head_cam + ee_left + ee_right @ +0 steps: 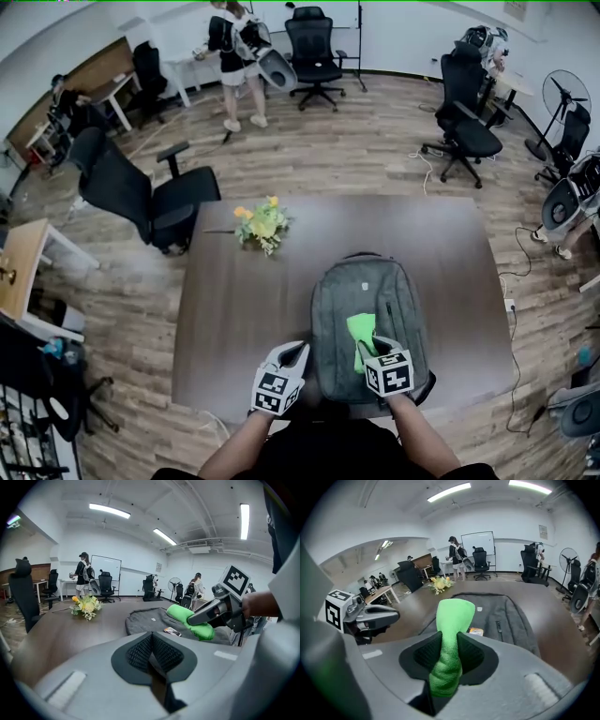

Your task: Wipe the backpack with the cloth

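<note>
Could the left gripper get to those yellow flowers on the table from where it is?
Probably yes. Only bare table lies between the left gripper and the flowers; the backpack sits off to its right. It may take a forward lean.

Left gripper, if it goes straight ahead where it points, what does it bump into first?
Probably the grey fabric backpack: the left gripper, shut and empty, aims at its near edge, though depth is unclear.

Backpack (370, 291): grey woven fabric, matt. Cloth (360, 328): bright green, plush, fuzzy nap. Table (244, 309): dark wood-grain top, smooth, low sheen. Floor (309, 155): wood planks, satin finish. Right gripper (448, 638): grey matt plastic; black ribbed pads (472, 654).
</note>
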Action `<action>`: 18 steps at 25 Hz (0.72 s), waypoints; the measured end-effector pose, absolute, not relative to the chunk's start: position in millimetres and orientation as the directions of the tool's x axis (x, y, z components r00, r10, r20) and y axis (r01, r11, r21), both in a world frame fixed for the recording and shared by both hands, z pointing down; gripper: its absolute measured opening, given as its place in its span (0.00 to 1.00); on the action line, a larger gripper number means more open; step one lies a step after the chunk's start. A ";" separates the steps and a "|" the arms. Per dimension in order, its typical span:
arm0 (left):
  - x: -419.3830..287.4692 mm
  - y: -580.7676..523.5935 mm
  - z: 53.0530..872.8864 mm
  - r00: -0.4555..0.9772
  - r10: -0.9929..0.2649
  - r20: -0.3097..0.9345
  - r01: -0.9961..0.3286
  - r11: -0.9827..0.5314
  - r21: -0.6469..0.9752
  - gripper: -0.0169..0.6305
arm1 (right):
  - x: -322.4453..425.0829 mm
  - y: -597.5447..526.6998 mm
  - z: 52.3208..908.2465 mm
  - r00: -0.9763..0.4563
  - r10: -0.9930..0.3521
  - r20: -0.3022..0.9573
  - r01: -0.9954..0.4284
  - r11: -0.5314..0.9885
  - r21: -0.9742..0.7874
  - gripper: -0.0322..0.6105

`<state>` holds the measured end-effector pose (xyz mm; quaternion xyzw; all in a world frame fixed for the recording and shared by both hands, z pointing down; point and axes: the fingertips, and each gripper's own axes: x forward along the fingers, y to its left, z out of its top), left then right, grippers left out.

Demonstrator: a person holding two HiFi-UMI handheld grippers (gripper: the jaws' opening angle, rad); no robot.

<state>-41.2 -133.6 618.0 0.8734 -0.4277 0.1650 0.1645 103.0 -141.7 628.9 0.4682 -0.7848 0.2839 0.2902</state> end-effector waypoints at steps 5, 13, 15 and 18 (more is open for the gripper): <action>-47.8 -129.8 616.4 0.569 -0.705 0.424 -0.811 -0.567 0.144 0.06 | 60.1 -119.5 634.1 -0.462 -0.491 0.738 -0.852 0.477 -0.216 0.20; -58.6 -106.4 631.7 0.552 -0.696 0.460 -0.819 -0.556 0.141 0.06 | 20.1 -79.9 645.4 -0.538 -0.368 0.758 -0.808 0.482 -0.339 0.20; -58.7 -100.8 635.4 0.553 -0.688 0.470 -0.816 -0.561 0.140 0.06 | 17.4 -75.0 647.1 -0.535 -0.361 0.764 -0.808 0.485 -0.336 0.20; -58.3 -97.7 636.6 0.555 -0.681 0.478 -0.814 -0.563 0.143 0.06 | 20.6 -74.3 649.6 -0.508 -0.367 0.779 -0.813 0.502 -0.294 0.20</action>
